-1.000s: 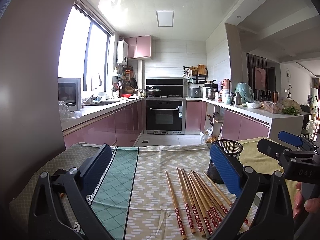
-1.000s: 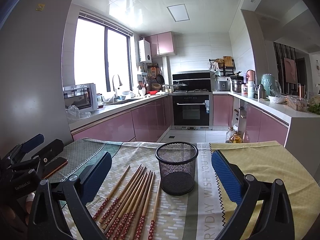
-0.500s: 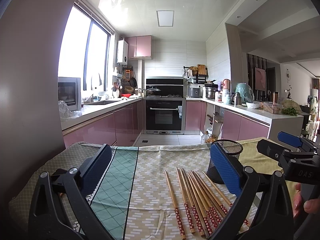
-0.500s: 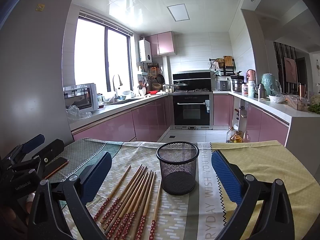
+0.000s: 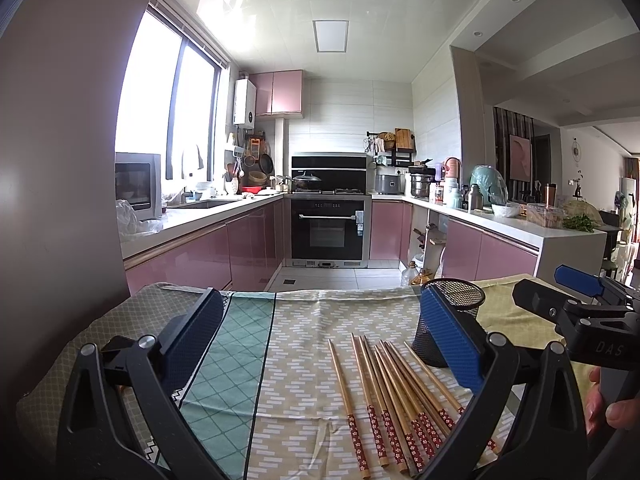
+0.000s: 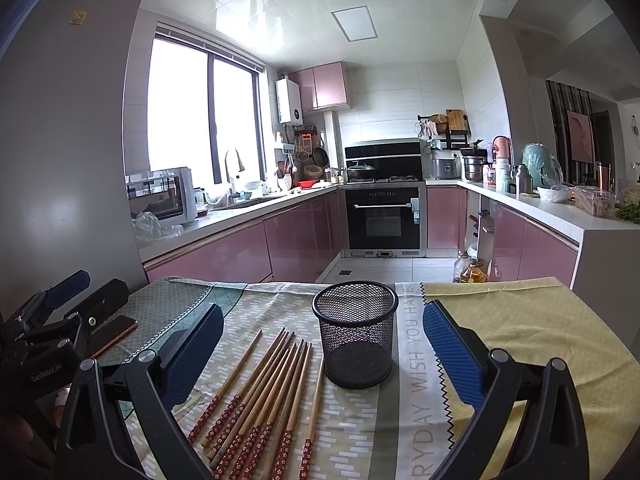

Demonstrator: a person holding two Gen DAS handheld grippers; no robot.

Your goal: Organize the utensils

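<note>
Several wooden chopsticks (image 6: pixel 264 396) with red patterned ends lie side by side on the tablecloth, just left of an upright, empty black mesh cup (image 6: pixel 355 340). In the left wrist view the chopsticks (image 5: pixel 396 392) lie ahead and the cup (image 5: pixel 460 312) stands partly behind the right finger. My left gripper (image 5: pixel 320 344) is open and empty, above the cloth left of the chopsticks. My right gripper (image 6: pixel 323 350) is open and empty, with the cup and chopsticks ahead between its fingers. Each gripper shows at the edge of the other's view.
A patterned tablecloth (image 6: pixel 500 320) covers the table. A phone (image 6: pixel 116 332) lies on it at the left, near the left gripper. Beyond the table's far edge is a kitchen with pink cabinets and an oven (image 6: pixel 382 220).
The right gripper has crept slightly forward toward the cup. The left gripper is almost still. Both stay open.
</note>
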